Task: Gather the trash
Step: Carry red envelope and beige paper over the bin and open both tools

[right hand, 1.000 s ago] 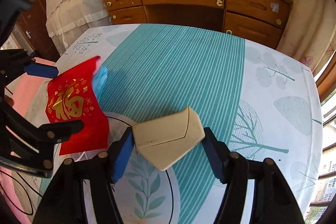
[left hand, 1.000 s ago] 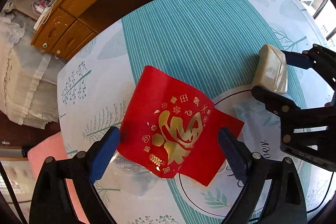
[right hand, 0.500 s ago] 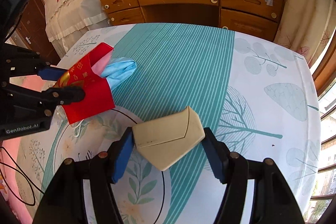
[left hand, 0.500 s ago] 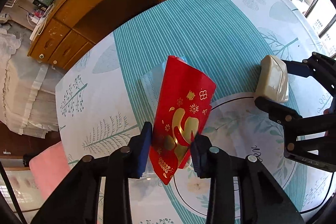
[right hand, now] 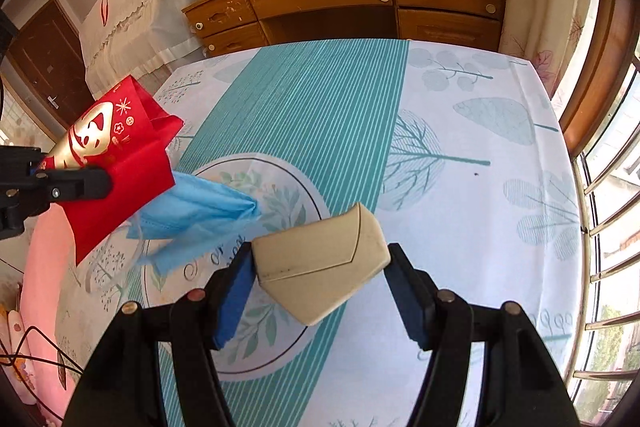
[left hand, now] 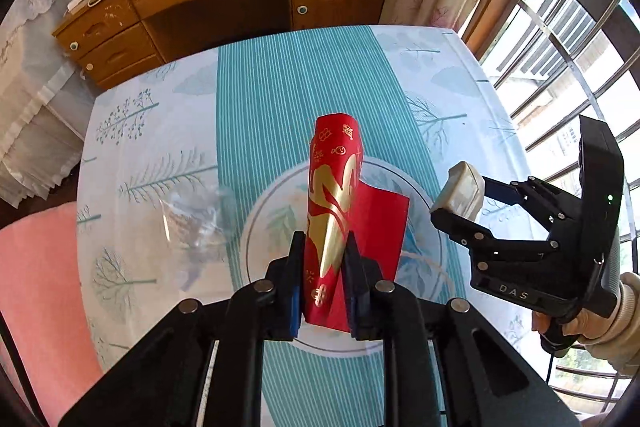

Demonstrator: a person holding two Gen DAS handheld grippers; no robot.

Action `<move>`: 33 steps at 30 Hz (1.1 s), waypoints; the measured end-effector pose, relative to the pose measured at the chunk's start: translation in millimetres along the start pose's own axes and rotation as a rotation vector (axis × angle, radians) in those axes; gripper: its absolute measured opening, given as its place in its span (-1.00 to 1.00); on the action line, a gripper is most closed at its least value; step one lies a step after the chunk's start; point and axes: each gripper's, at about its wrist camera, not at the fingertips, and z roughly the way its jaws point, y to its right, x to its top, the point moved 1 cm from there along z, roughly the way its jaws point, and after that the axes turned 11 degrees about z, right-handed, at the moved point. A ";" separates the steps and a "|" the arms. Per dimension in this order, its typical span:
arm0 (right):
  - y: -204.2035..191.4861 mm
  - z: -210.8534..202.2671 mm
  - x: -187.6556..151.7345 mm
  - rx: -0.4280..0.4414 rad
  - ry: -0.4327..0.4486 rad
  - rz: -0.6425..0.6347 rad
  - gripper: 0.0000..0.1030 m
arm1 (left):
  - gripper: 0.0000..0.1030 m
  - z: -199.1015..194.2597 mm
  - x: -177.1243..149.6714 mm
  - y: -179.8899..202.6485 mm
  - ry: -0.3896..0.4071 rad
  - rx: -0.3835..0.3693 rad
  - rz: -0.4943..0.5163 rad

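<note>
In the left wrist view, the left gripper is seen with its jaws pressed onto a glossy red paper sheet printed in gold, which is buckled into a stiff curl and held clear of the tablecloth; such slick paper could probably slide out if the pinch is only on the fold. A crinkled clear plastic wrapper is left lying on the cloth, and may be overlooked. In the right wrist view, the right gripper is shown with its jaws spread wide yet clamped on a smooth beige wedge-shaped case. A soft, pleated blue face mask dangles beneath the red sheet, apparently only loosely caught, and could drop.
</note>
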 end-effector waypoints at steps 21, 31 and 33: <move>-70.6 -115.0 -170.1 -0.044 0.006 0.023 0.26 | -0.75 -87.1 -225.8 64.2 0.116 -0.098 -0.100; -137.7 -171.0 -298.4 -0.072 0.025 0.054 0.26 | -0.75 -129.7 -368.2 80.4 0.174 -0.101 -0.105; -147.9 -175.9 -322.7 -0.082 0.008 0.043 0.26 | -0.75 -130.6 -391.9 84.4 0.166 -0.109 -0.111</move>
